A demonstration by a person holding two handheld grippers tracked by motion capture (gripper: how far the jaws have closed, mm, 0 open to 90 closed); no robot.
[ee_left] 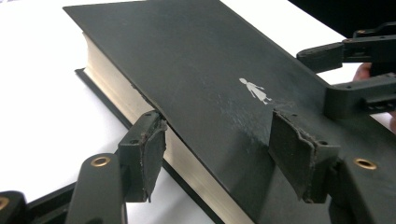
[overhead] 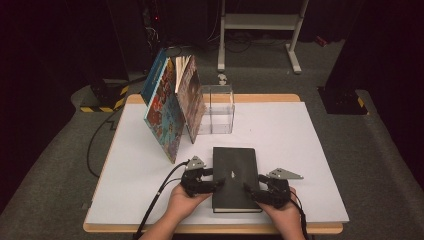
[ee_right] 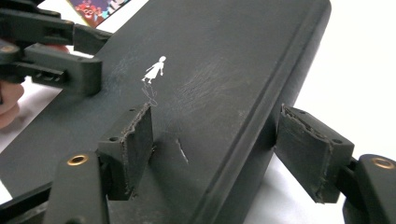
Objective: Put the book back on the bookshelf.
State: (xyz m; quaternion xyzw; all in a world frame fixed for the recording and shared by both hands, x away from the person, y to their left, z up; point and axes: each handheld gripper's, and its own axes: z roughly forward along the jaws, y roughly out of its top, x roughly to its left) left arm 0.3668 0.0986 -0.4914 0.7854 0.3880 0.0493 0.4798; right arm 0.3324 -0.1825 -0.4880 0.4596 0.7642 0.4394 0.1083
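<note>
Two grippers meet at a black book (overhead: 234,177) lying flat near the front edge of the white tabletop (overhead: 300,150). Behind it, colourful picture books (overhead: 172,107) stand leaning beside a clear plastic box (overhead: 217,109). The left gripper (overhead: 212,184) straddles the book's page edge, one of its fingers (ee_left: 144,156) at the pages and one on the cover, partly spread, not clamped. The right gripper (overhead: 252,191) brackets the spine, its fingers (ee_right: 310,149) wide. A small white figure (ee_left: 254,90) marks the cover.
</note>
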